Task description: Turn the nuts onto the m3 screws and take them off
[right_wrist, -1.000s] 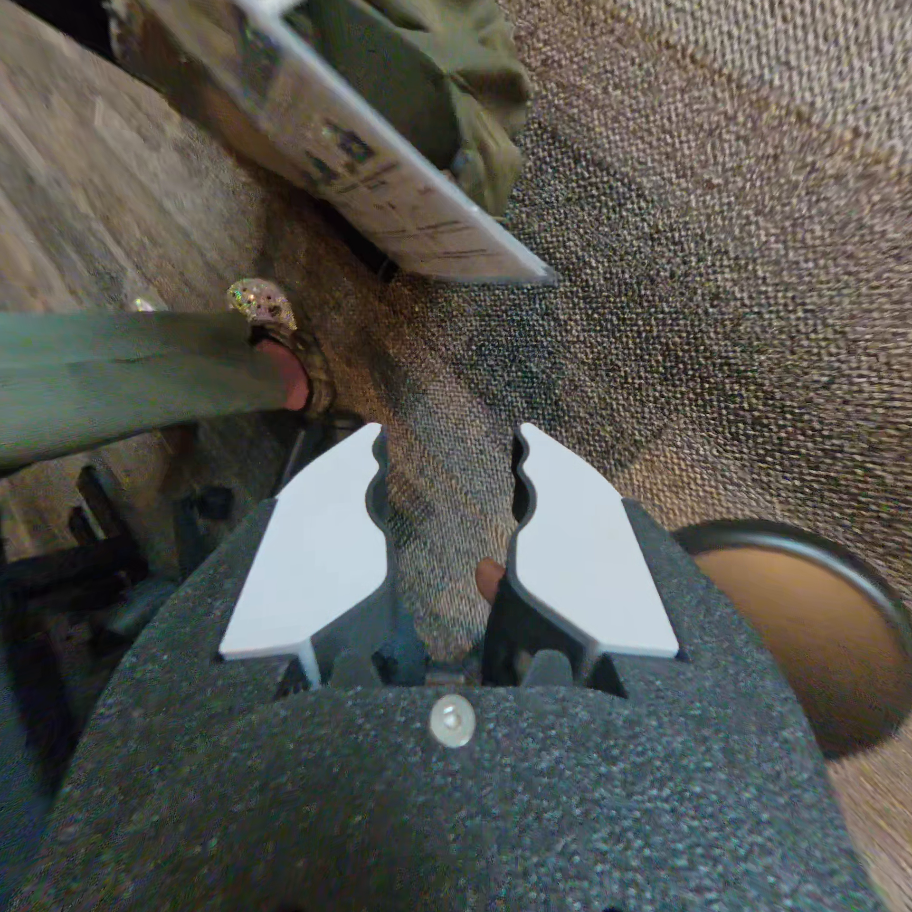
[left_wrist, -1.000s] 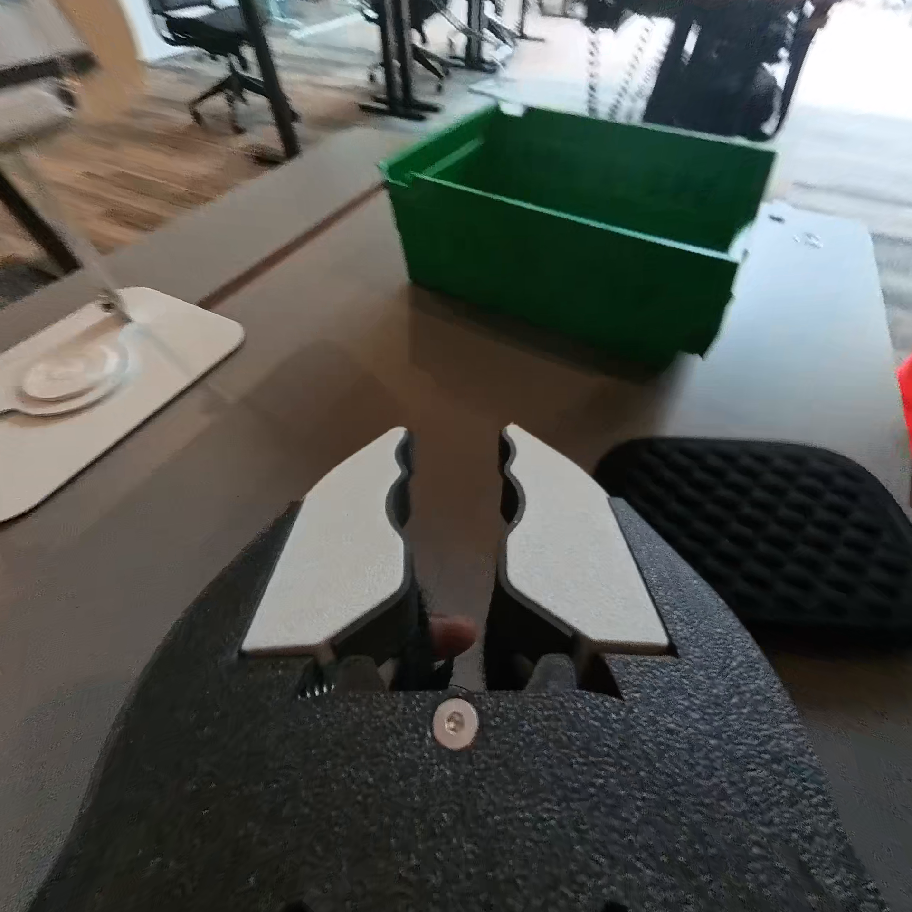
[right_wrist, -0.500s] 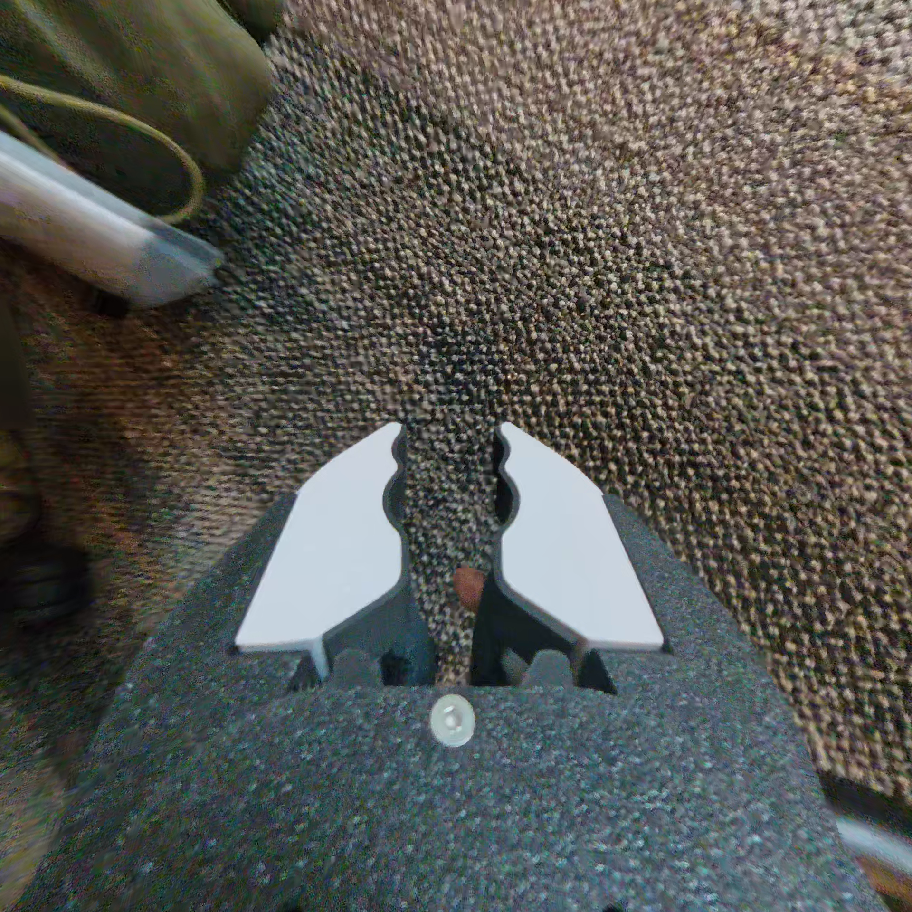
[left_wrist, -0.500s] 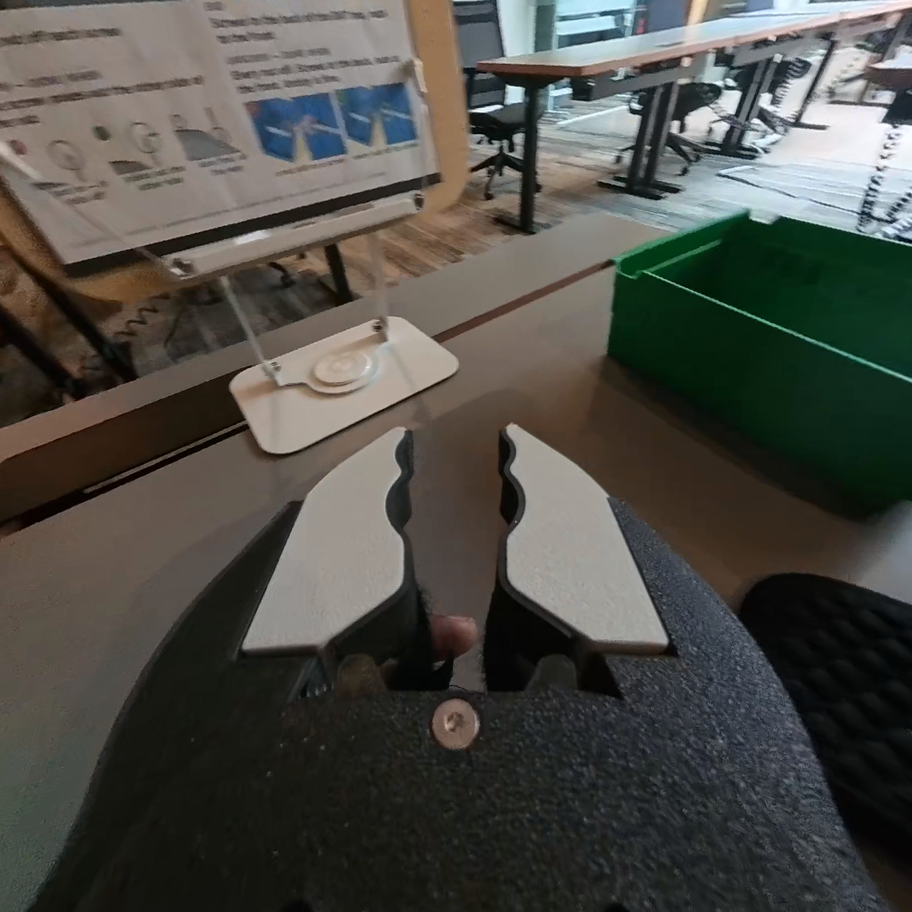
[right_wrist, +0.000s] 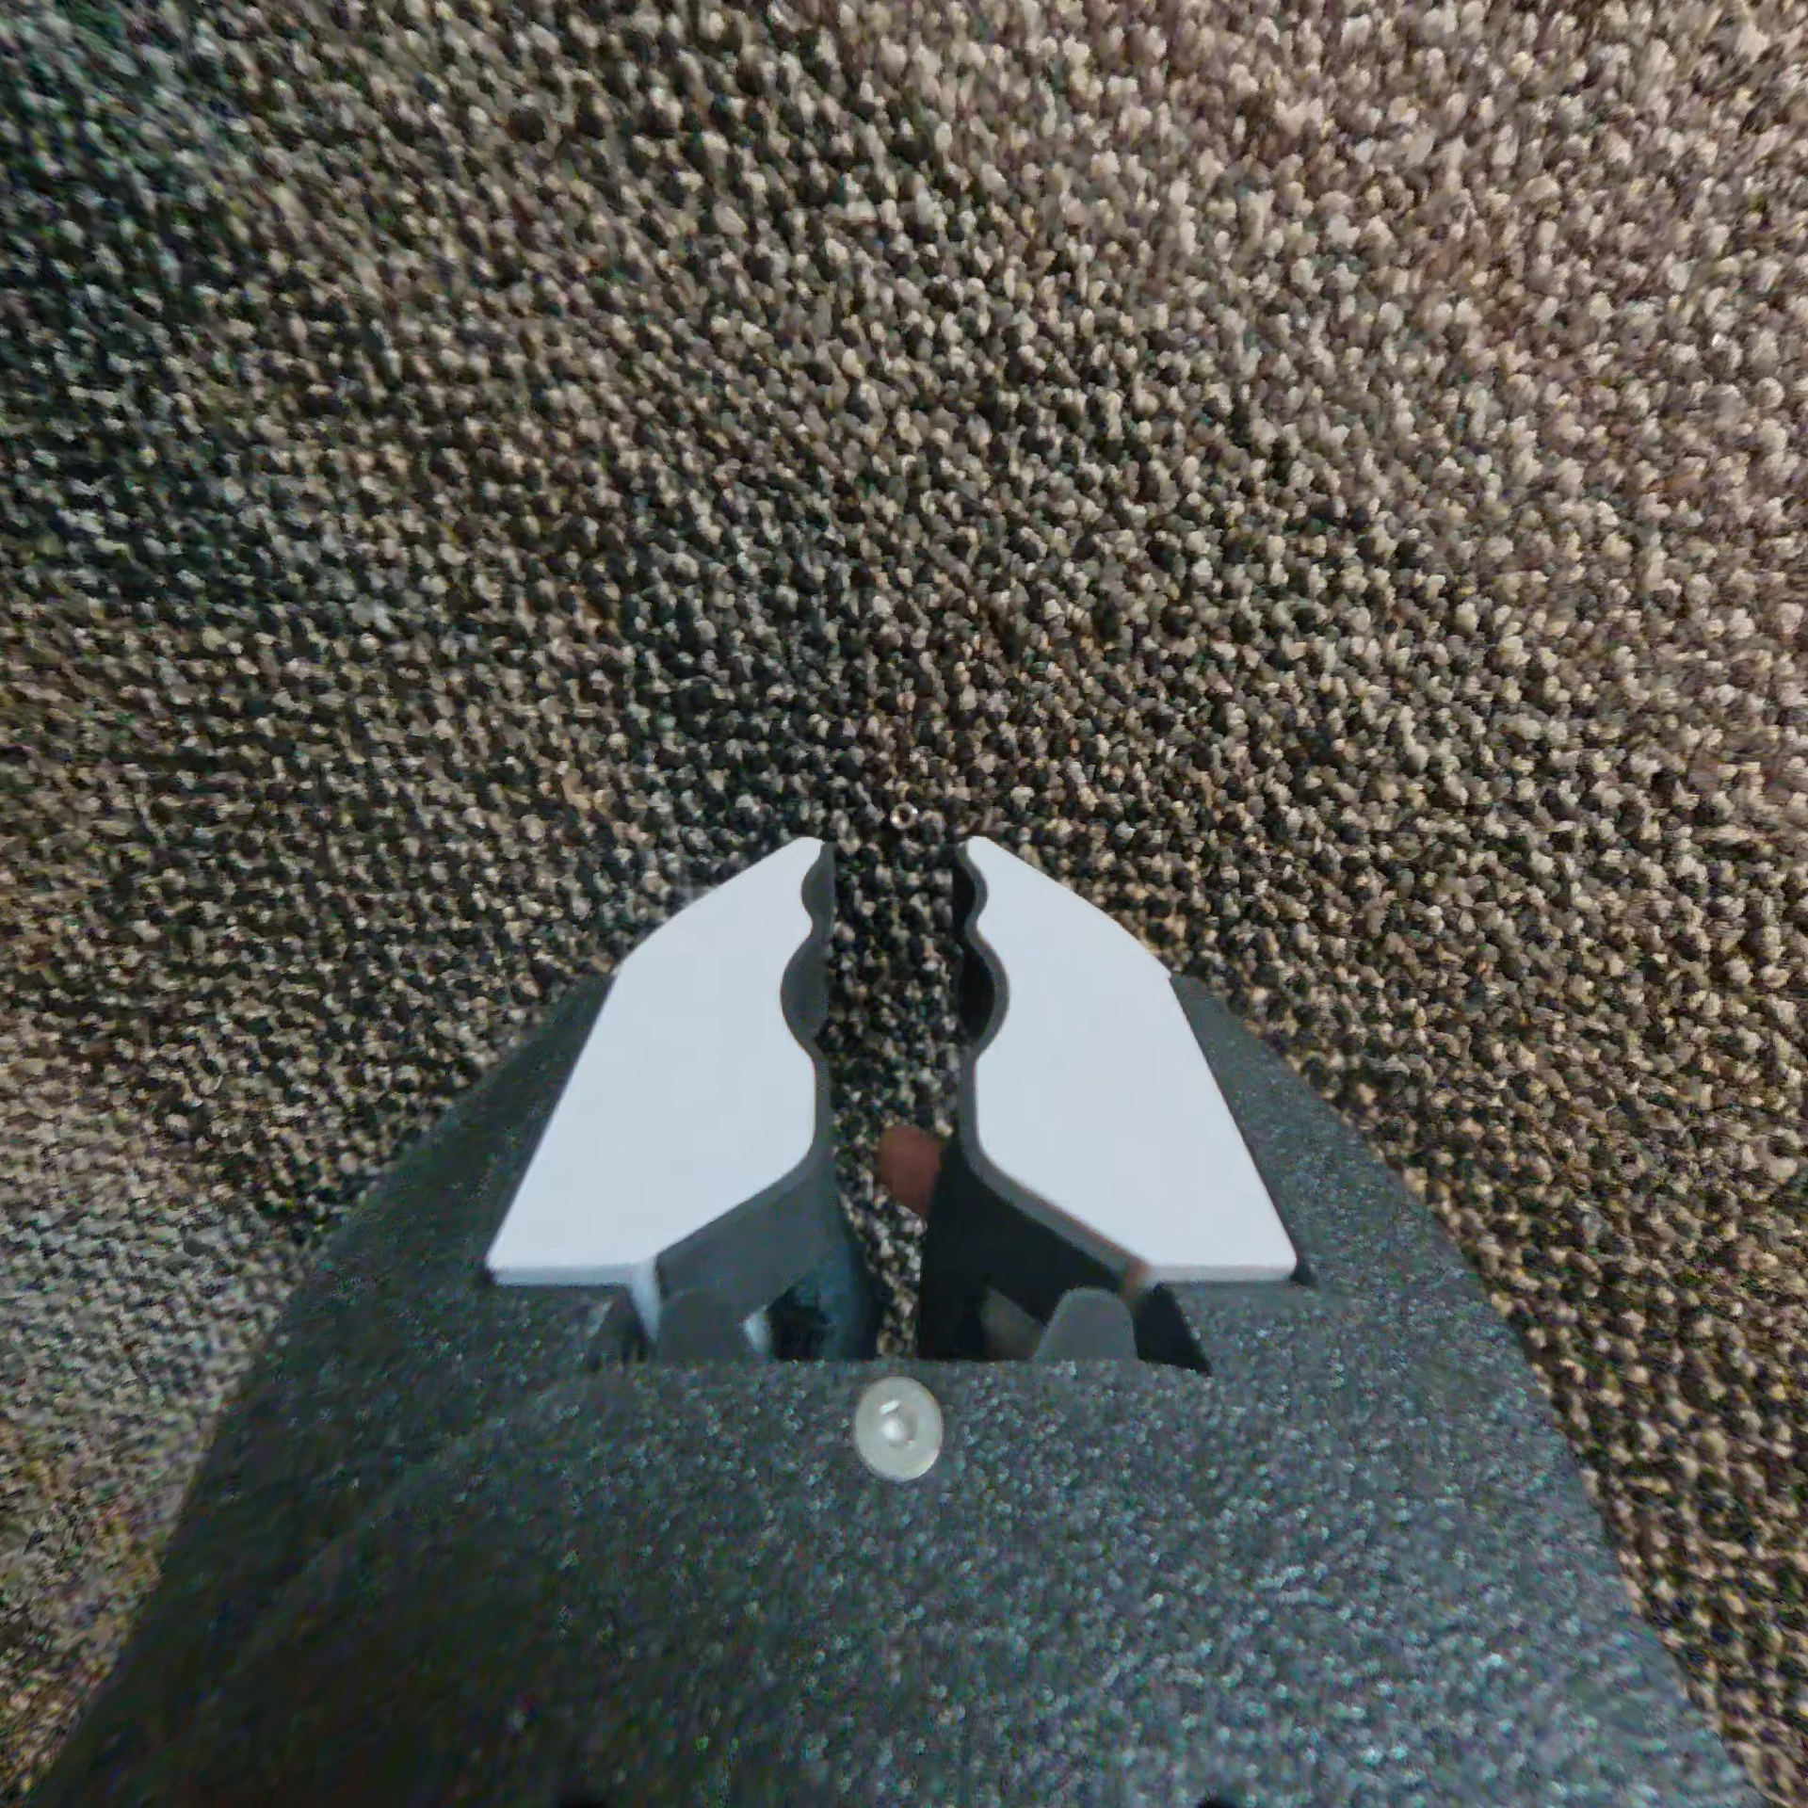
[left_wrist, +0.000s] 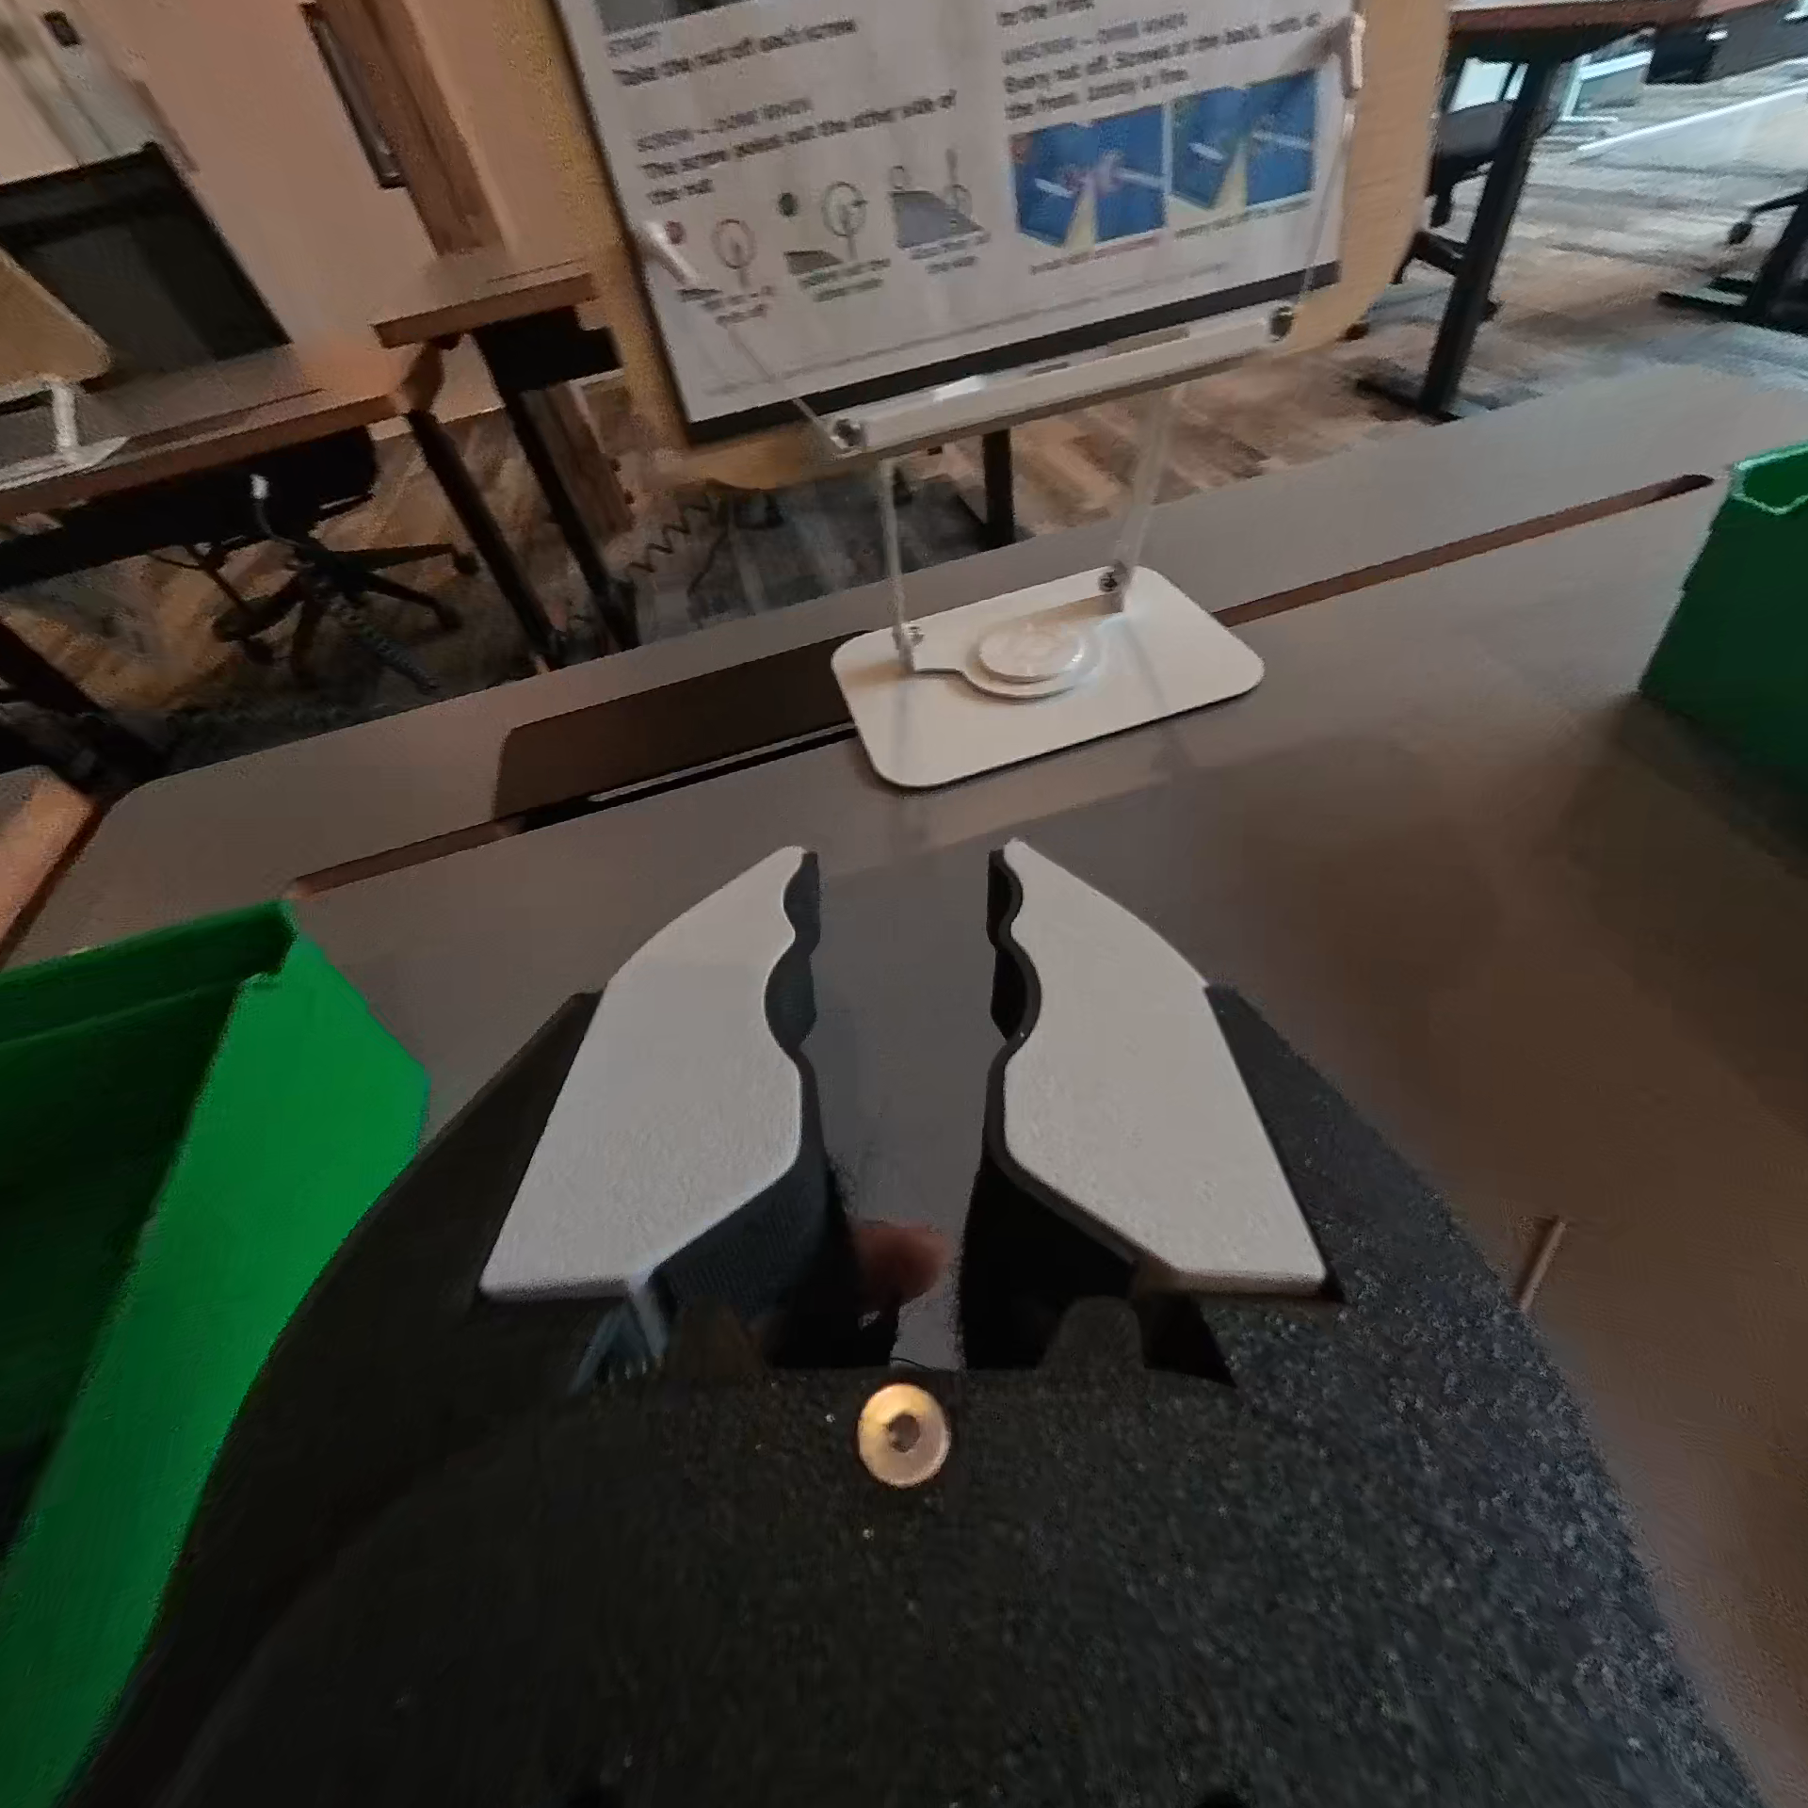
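Observation:
In the right wrist view, a tiny silver nut [right_wrist: 902, 815] lies on the speckled carpet [right_wrist: 1272, 489], just ahead of my right gripper's [right_wrist: 894, 847] fingertips. The right gripper points down at the floor. Its jaws stand a narrow gap apart, with only carpet showing between them. In the left wrist view, my left gripper [left_wrist: 902, 861] hovers over the dark table [left_wrist: 1419, 929], open and with nothing between its fingers. No screw shows in either view.
A green bin [left_wrist: 147, 1223] stands at the left of the table and another green bin [left_wrist: 1751, 607] at the right edge. A white stand [left_wrist: 1047, 685] at the table's back carries an instruction sheet [left_wrist: 978, 196]. Desks and chairs stand beyond. Spacing between my two grippers at the tips: around 125 cm. My right gripper's tips are some 9 cm from the speckled carpet [right_wrist: 1272, 489].
The left gripper swung left, from the green bin to the sheet stand, with its jaws unchanged. The right gripper moved down over the carpet and its jaws narrowed; the nut came into view at its tips.

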Demonstrator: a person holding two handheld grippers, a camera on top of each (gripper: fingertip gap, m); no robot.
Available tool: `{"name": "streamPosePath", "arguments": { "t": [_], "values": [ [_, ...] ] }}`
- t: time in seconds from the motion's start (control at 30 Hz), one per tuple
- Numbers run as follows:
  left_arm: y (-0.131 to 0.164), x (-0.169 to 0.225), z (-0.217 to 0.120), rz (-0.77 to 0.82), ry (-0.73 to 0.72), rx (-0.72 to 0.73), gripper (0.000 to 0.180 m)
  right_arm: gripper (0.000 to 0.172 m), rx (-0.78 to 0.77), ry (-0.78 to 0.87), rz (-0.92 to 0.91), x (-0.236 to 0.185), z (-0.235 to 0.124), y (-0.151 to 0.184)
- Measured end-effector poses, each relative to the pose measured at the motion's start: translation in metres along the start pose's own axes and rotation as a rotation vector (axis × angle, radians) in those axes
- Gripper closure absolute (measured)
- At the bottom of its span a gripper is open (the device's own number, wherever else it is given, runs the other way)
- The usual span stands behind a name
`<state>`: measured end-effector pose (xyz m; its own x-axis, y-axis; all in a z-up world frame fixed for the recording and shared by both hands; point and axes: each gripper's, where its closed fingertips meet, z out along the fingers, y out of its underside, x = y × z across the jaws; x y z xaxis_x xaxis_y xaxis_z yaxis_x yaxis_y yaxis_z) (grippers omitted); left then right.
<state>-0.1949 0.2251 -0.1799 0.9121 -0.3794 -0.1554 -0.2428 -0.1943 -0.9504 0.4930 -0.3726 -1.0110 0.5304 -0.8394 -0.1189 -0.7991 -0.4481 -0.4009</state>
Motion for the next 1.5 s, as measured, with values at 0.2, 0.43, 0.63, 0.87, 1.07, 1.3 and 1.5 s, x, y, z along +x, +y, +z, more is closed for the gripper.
{"name": "streamPosePath", "arguments": {
  "t": [0.2, 0.43, 0.63, 0.87, 1.07, 1.3, 1.5],
  "values": [
    [0.004, -0.03, -0.017, 0.011, -0.105, -0.005, 0.149, 0.151, -0.009, -0.001, -0.052, 0.0, 0.007, -0.002],
    [0.001, -0.045, -0.029, 0.014, -0.159, 0.002, 0.149, 0.157, -0.018, 0.017, -0.069, 0.001, 0.014, -0.001],
    [-0.002, -0.048, -0.032, 0.027, -0.172, 0.001, 0.148, 0.161, -0.008, 0.029, -0.088, 0.003, 0.015, -0.002],
    [0.0, -0.046, -0.03, 0.038, -0.165, -0.004, 0.148, 0.165, -0.015, 0.044, -0.139, 0.004, 0.016, -0.002],
    [0.0, -0.048, -0.033, 0.046, -0.176, -0.005, 0.148, 0.168, 0.007, 0.061, -0.139, 0.005, 0.015, -0.002],
    [-0.001, -0.055, -0.043, 0.039, -0.194, 0.021, 0.148, 0.167, 0.132, 0.075, -0.1, 0.009, -0.016, -0.02],
    [0.002, -0.062, -0.047, -0.022, -0.148, 0.101, 0.148, 0.168, 0.374, 0.105, -0.062, 0.007, -0.131, -0.081]
  ]
}}
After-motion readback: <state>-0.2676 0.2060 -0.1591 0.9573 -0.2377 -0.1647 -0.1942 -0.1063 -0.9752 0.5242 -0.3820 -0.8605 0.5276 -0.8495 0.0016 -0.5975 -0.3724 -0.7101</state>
